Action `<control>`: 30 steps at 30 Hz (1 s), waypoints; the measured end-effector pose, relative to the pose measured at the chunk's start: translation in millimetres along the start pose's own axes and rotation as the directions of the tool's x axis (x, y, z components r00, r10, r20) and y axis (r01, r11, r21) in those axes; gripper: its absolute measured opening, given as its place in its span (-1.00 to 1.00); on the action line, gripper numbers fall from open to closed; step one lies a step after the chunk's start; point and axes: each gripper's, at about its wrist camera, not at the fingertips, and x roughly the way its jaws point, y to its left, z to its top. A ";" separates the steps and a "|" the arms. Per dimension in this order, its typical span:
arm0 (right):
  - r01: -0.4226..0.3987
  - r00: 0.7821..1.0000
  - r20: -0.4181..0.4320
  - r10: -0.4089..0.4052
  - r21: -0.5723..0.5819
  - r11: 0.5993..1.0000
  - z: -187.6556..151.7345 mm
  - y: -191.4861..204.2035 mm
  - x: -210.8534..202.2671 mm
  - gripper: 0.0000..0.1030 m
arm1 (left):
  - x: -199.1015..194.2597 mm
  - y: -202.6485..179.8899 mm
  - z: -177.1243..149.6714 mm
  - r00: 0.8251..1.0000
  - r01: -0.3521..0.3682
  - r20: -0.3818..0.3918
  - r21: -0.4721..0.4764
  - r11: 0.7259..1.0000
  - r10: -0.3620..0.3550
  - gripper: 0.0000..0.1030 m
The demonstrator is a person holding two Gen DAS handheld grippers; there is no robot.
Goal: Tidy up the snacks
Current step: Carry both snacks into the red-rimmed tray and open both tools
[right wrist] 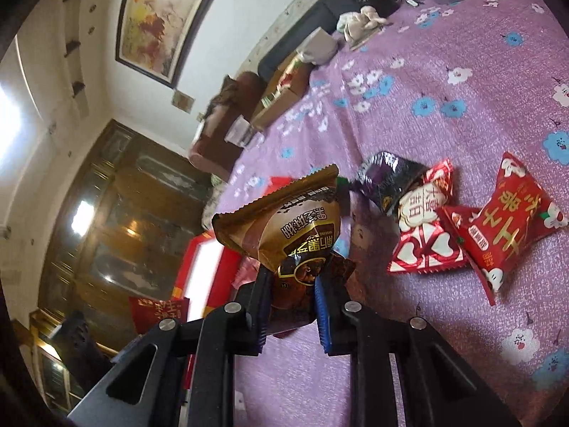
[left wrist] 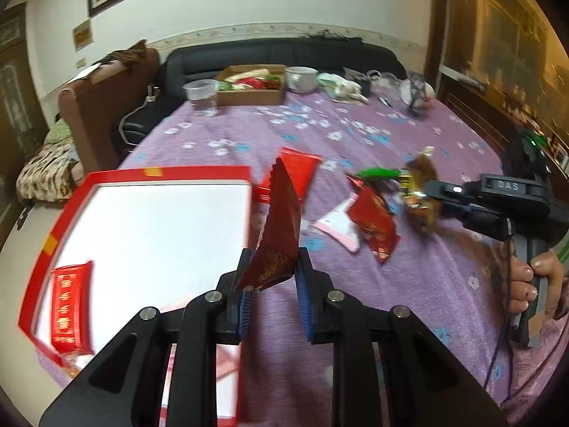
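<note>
Left tongs [left wrist: 272, 270] pinch a dark red packet [left wrist: 279, 227]; right tongs [right wrist: 293, 284] pinch a brown packet [right wrist: 295, 227].

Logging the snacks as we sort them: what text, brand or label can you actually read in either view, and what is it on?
"DAS": on the black body of the right gripper, left wrist view.
"大喜日": on the red and white heart packet, as best I can read it.
Brown packet in the right gripper: Chinese print, upside down, not reliably readable.
Red packet in the left gripper: gold print blurred.
Red packet in the red tray: unreadable.
</note>
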 end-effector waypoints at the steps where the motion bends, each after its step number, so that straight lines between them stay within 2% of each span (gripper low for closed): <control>1: -0.002 1.000 0.015 0.002 0.005 1.000 1.0 -1.0 -2.8 -0.58 | -1.6 3.7 -0.6 1.000 -0.008 0.005 -0.005 1.000 0.008 -0.61; 8: -0.026 0.994 0.103 0.021 0.040 0.999 6.6 -7.6 -16.8 -0.58 | -12.2 25.2 -3.6 0.996 -0.075 0.043 -0.029 0.997 0.076 -0.61; 15: -0.003 0.989 0.151 -0.001 0.025 1.000 6.7 -6.0 -23.4 -0.58 | -20.2 42.0 -7.2 0.985 -0.151 0.083 -0.041 0.988 0.154 -0.61; 25: 0.061 0.980 0.188 -0.067 0.038 0.997 -0.4 -10.8 -30.3 -0.57 | -31.2 66.0 -16.8 0.975 -0.186 0.113 -0.059 0.981 0.192 -0.61; 30: 0.028 0.974 0.224 -0.035 0.036 0.999 -8.7 -2.7 -36.7 -0.57 | -32.0 77.3 -18.8 0.973 -0.194 0.116 -0.072 0.978 0.202 -0.61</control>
